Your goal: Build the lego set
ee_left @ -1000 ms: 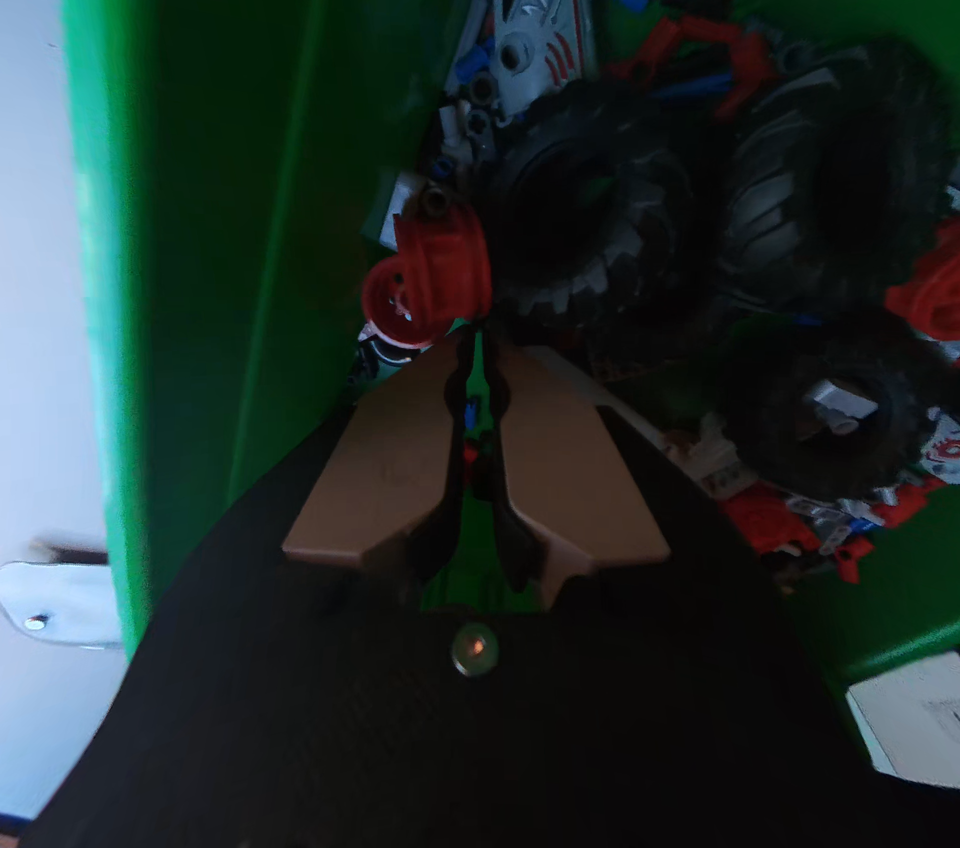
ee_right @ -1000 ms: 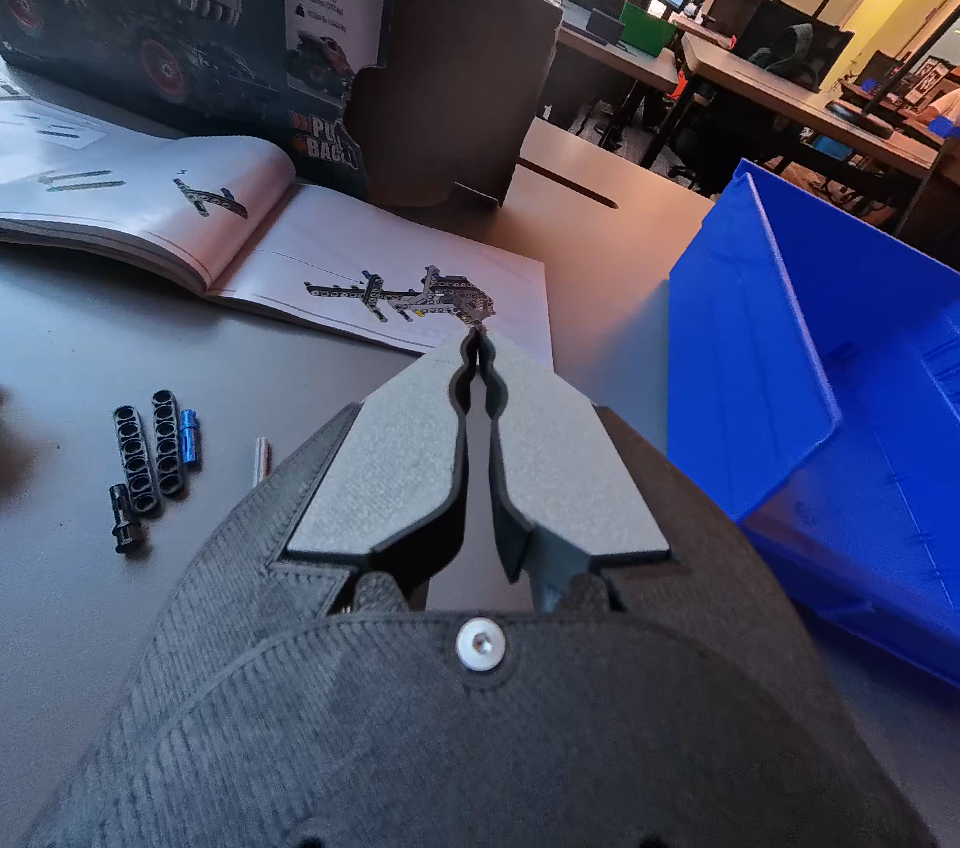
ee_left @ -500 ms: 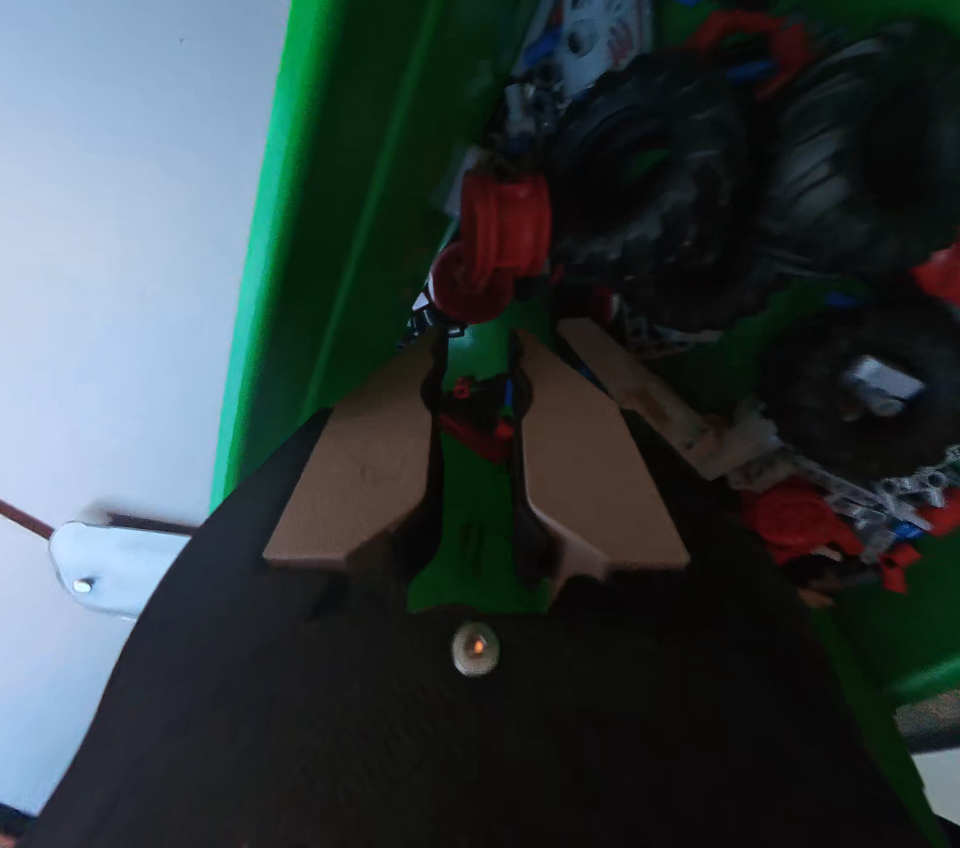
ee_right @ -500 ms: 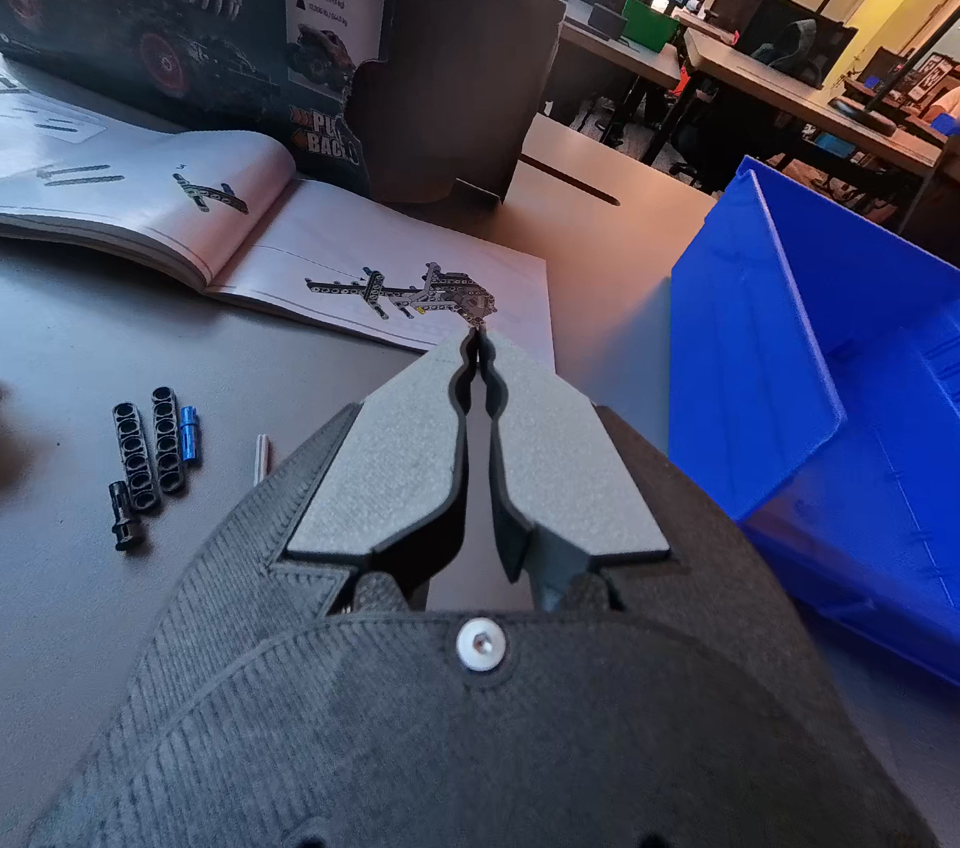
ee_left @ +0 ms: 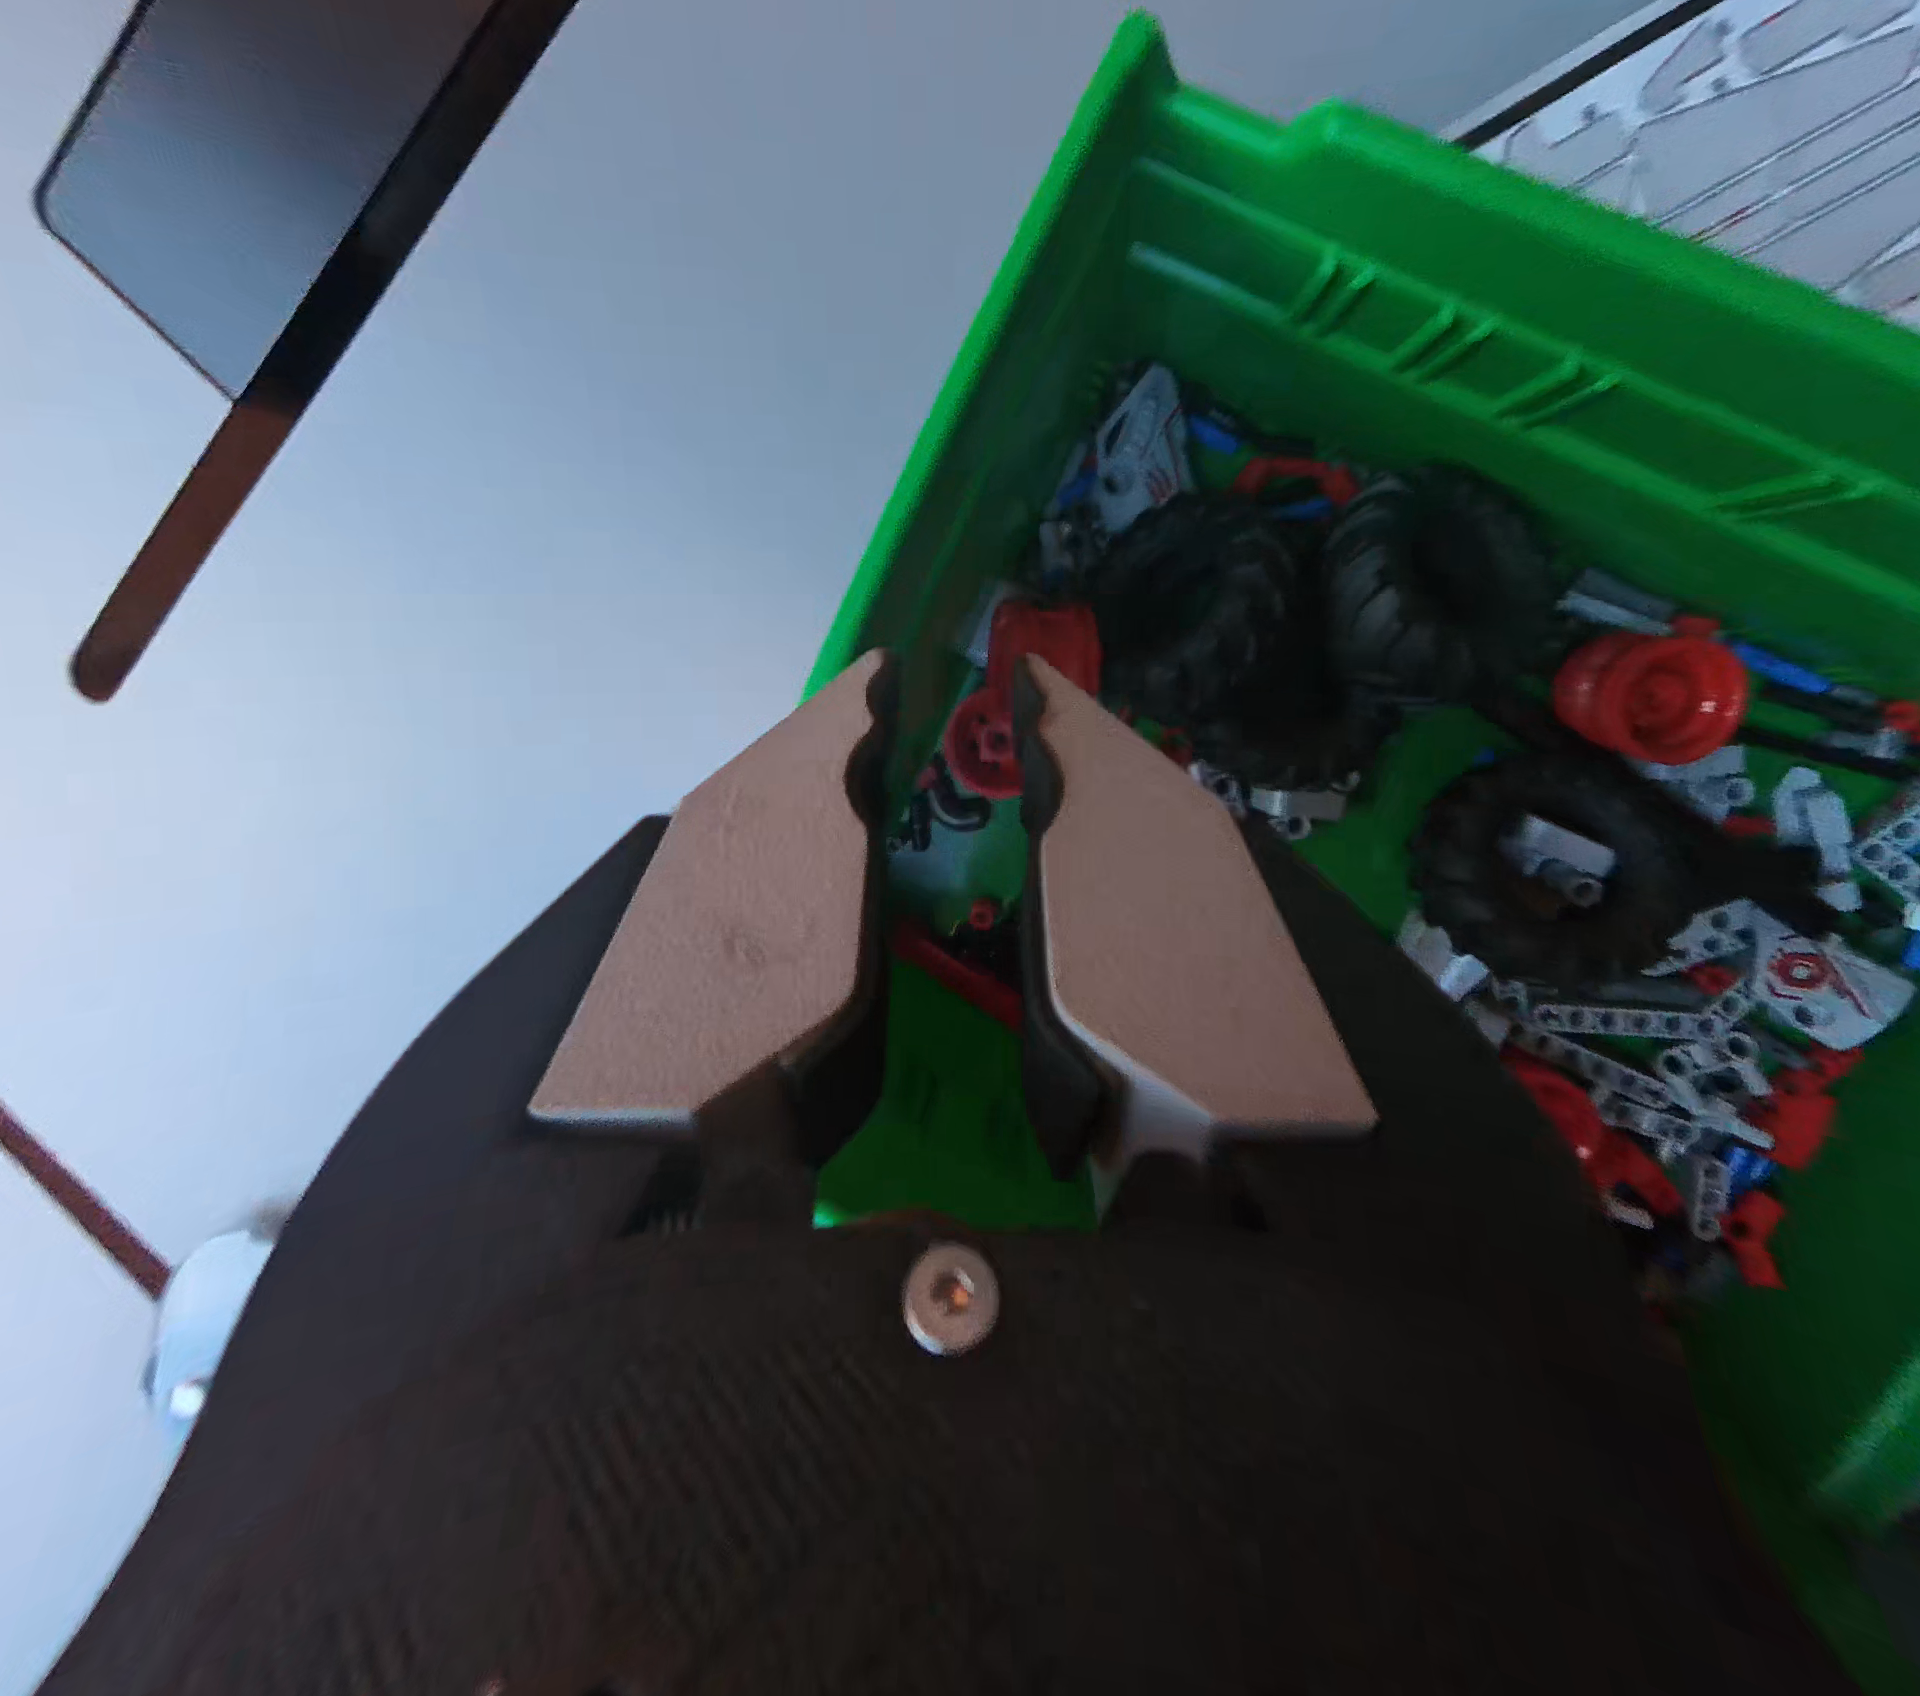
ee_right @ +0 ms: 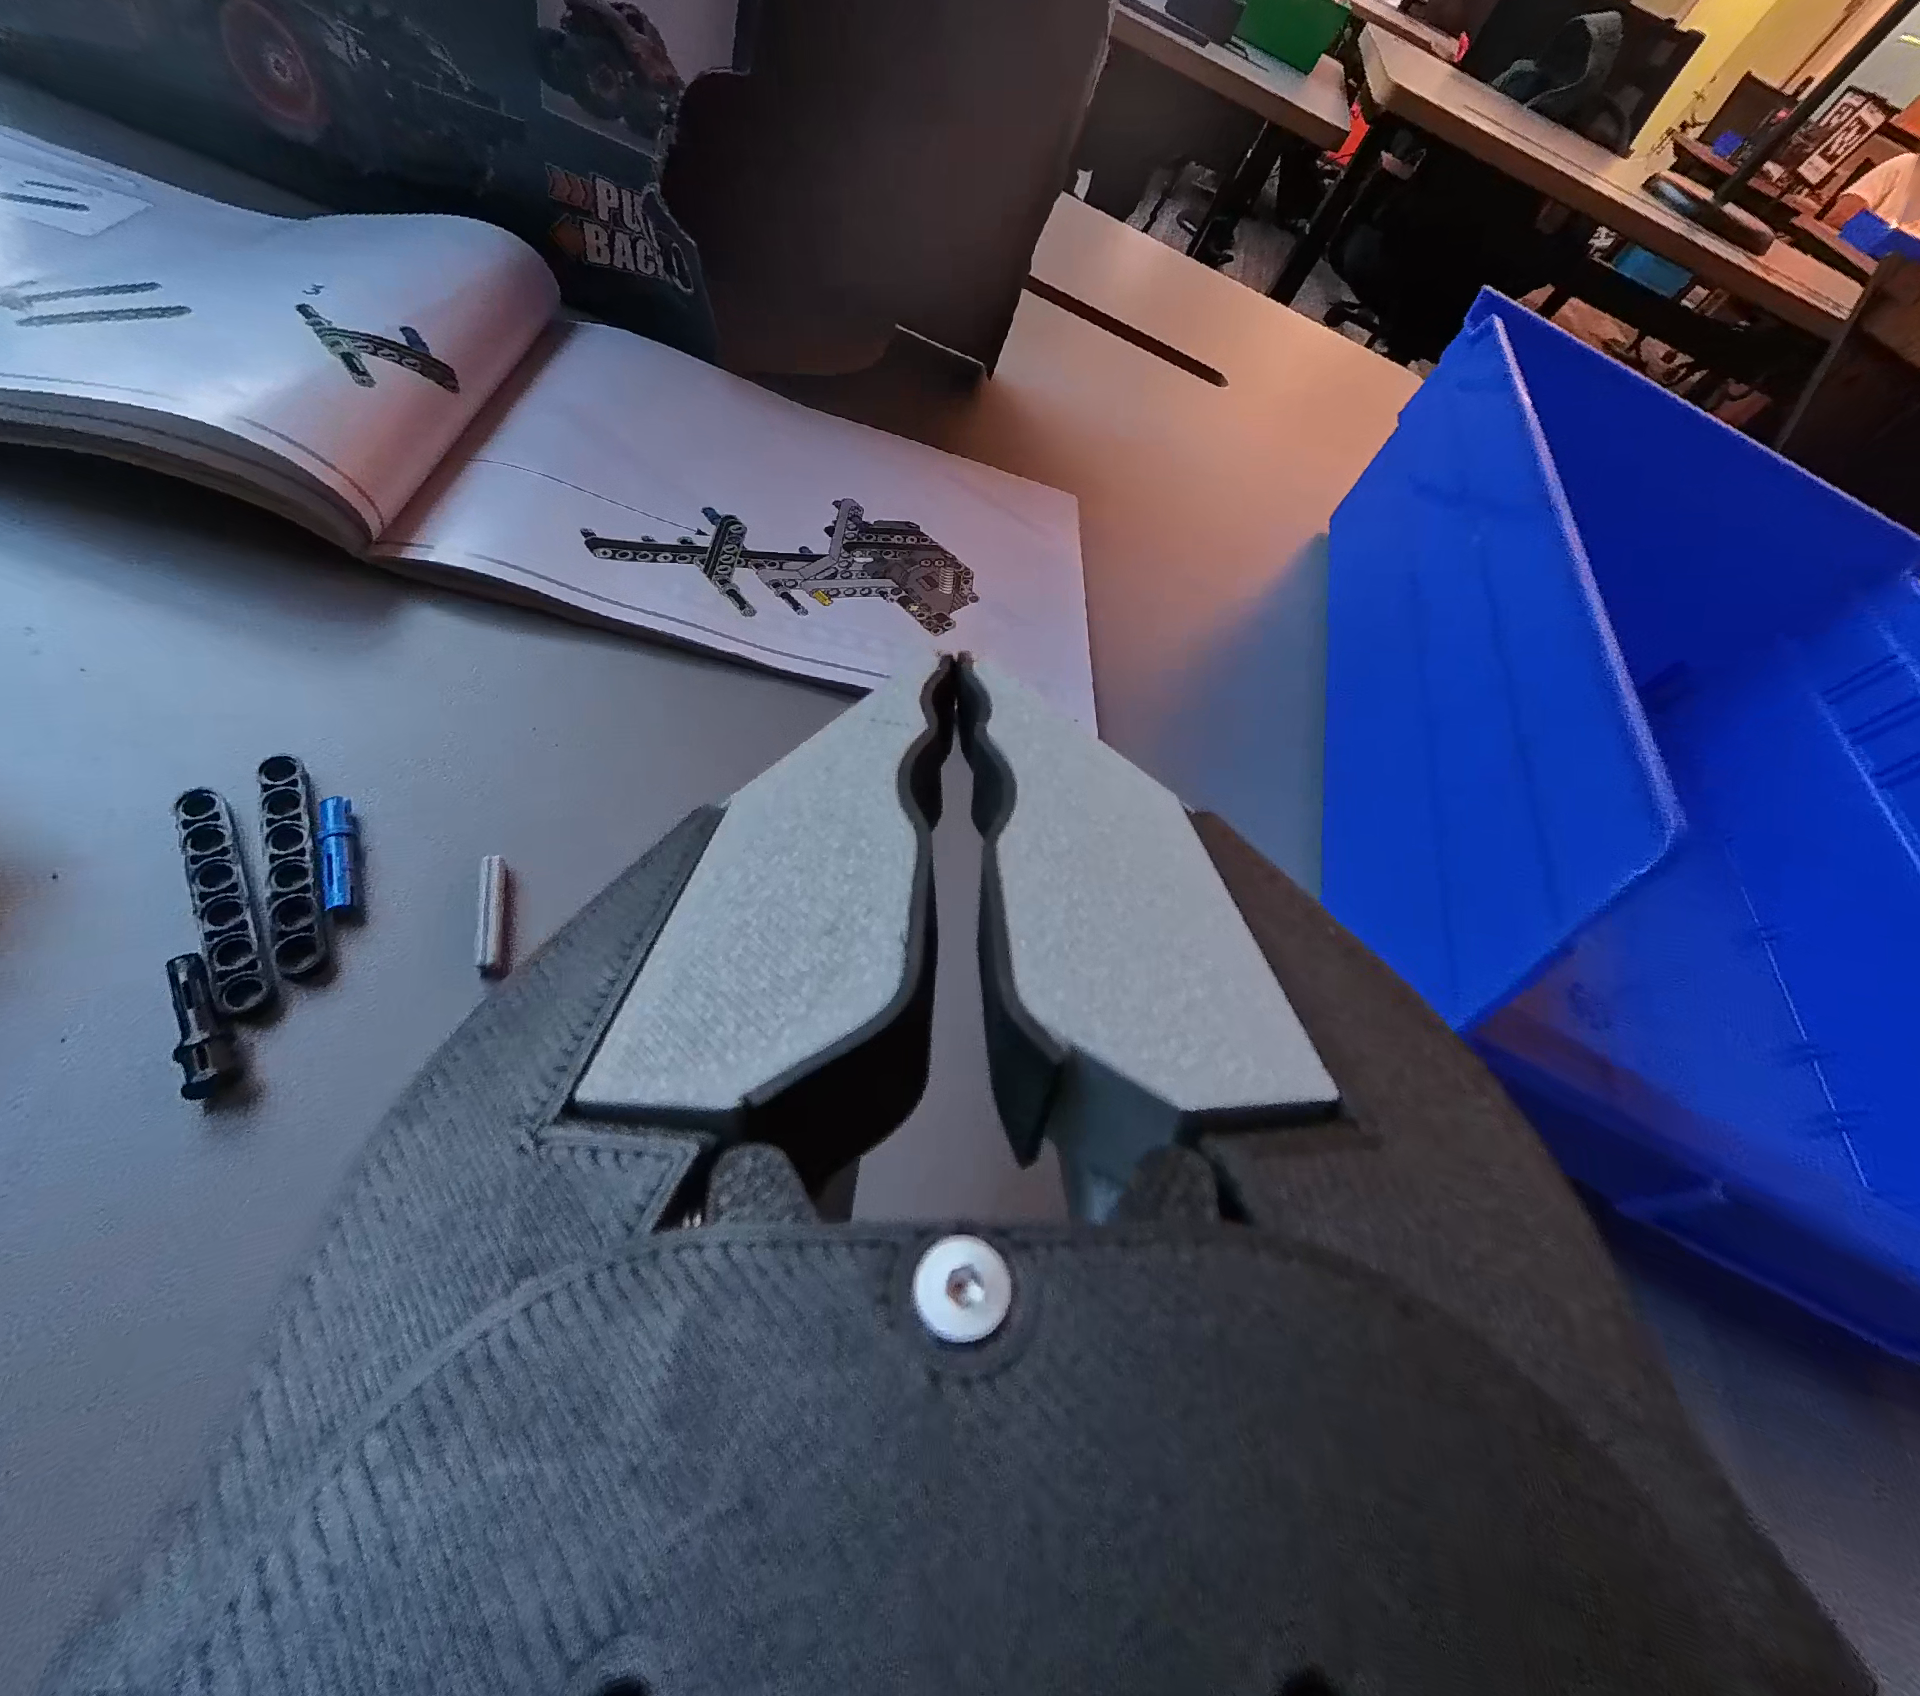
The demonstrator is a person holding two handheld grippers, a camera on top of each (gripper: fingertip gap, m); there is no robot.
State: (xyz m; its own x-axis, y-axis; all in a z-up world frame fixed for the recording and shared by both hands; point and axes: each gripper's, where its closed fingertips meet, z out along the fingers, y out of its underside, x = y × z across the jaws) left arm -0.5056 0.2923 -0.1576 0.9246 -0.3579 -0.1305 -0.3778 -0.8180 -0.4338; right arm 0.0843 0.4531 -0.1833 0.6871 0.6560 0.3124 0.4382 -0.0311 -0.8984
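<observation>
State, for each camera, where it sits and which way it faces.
Left wrist view: sits on the left gripper, looks down into the green bin of lego parts; its own tan fingers show, apart.
Right wrist view: sits on the right gripper, looks low across the table at the open instruction booklet and blue bin; its own grey fingers show, tips together.
Shared: nothing certain beyond the table.

The right gripper (ee_right: 956, 670), jaws closed and empty, hangs over the table (ee_right: 520, 763) beside the blue bin (ee_right: 1558, 763).
</observation>
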